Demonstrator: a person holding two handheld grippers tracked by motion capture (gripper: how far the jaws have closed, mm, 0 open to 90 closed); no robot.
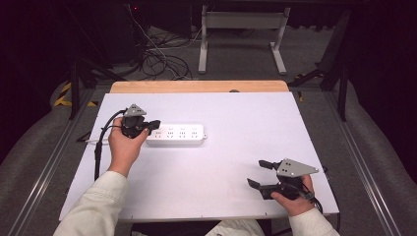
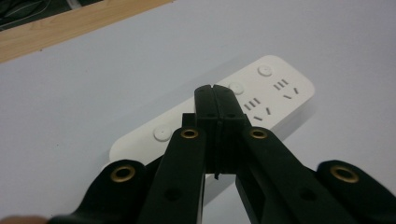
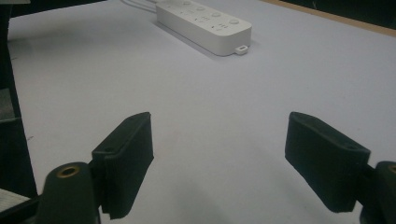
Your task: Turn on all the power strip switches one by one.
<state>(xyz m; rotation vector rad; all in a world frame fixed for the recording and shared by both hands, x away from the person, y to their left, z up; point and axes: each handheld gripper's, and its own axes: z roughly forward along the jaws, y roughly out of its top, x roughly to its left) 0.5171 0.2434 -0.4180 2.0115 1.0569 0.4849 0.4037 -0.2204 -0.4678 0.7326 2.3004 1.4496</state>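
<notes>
A white sheet (image 1: 236,162) covers the wooden table (image 1: 196,86).

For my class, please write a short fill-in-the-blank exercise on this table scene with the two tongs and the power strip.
1. The left tongs are closed, with their tips over a white ____.
2. The right tongs stand ____, with nothing between them.
3. The power strip lies on a ____ table.

Missing words: power strip; open; white

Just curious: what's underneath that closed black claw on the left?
Under the shut left claw lies a white power strip, round buttons and sockets showing. The claw covers whatever lies right beneath its tips.
</notes>
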